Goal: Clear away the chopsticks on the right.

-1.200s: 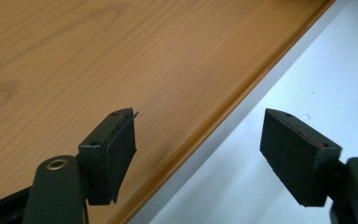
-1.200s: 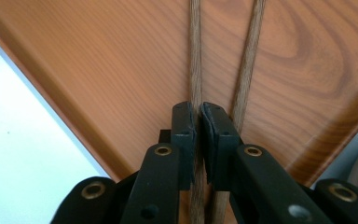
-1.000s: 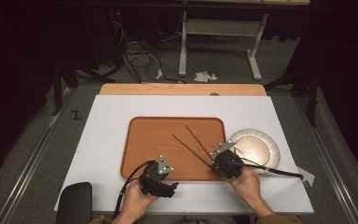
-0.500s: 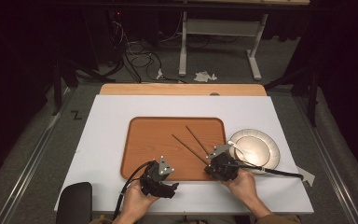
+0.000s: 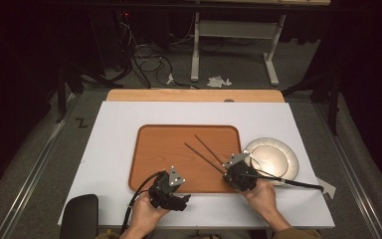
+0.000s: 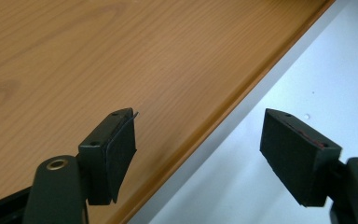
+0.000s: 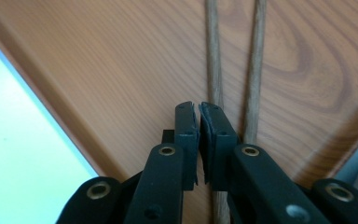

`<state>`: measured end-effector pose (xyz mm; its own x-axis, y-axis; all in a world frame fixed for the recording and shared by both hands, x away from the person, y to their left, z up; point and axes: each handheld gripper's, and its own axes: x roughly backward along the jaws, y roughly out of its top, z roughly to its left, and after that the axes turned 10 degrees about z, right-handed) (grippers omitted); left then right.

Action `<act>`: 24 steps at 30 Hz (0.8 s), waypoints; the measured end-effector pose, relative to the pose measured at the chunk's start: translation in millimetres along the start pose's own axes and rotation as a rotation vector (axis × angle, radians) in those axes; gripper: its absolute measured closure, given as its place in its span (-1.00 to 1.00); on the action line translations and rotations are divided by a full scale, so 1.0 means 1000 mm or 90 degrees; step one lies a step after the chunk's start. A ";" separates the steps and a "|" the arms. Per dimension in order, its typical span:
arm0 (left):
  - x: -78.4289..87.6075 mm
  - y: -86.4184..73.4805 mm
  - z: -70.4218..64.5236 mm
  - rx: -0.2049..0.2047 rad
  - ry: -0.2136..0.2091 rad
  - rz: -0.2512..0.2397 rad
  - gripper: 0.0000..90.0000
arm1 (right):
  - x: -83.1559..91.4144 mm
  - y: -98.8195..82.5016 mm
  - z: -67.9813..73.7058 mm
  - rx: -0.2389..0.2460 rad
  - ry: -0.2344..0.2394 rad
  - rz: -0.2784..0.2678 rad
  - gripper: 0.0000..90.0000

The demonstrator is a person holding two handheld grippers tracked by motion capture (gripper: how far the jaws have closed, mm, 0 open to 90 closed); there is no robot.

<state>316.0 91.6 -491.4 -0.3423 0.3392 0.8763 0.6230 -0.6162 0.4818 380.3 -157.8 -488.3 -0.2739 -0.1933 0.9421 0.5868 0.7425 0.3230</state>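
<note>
Chopsticks (image 7: 213, 60): two thin wooden sticks lying on the tray, running straight ahead from the right claw; one passes beneath its jaws, the other lies just beside the right-hand jaw.
Right claw (image 7: 199, 108): its jaws have just been closing and now stand pressed together, pad against pad; the near stick seems to run under them, not between them, so a hold cannot be confirmed.
Left claw (image 6: 198, 140): jaws wide apart, nothing between them, straddling the tray's near edge.
Tray (image 5: 164, 149): brown wood-grain, under both claws.
Plate (image 5: 278, 154): bare, just to the right of the right claw, off the tray.
Surface (image 5: 114, 129): white, carrying the tray and plate.
Progress: judged early; both chopsticks lie on the tray, neither lifted, and the plate has received nothing.
</note>
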 end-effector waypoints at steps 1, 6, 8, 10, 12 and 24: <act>0.000 0.000 0.000 -0.001 0.000 -0.001 -0.41 | 0.000 0.000 -0.001 0.000 -0.004 -0.001 0.92; 0.001 0.000 0.001 0.003 0.000 -0.005 -0.41 | 0.004 -0.001 -0.002 -0.008 -0.002 -0.011 0.88; 0.001 0.000 0.001 0.005 0.000 -0.006 -0.41 | 0.009 -0.002 -0.002 -0.012 0.002 -0.023 0.83; 0.002 -0.001 0.001 0.005 -0.001 -0.006 -0.41 | 0.014 -0.004 -0.004 -0.010 0.011 -0.037 0.79; 0.002 -0.001 0.002 0.007 -0.001 -0.008 -0.41 | 0.019 -0.007 -0.005 -0.009 0.018 -0.049 0.75; 0.005 -0.002 0.003 0.019 -0.012 -0.022 -0.41 | 0.050 -0.030 -0.012 -0.020 0.044 -0.104 0.56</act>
<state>314.9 96.3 -487.5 -0.3511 0.3729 0.8589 0.6319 -0.5825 0.5112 358.5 -197.4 -449.7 -0.3143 -0.3542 0.8808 0.5629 0.6775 0.4733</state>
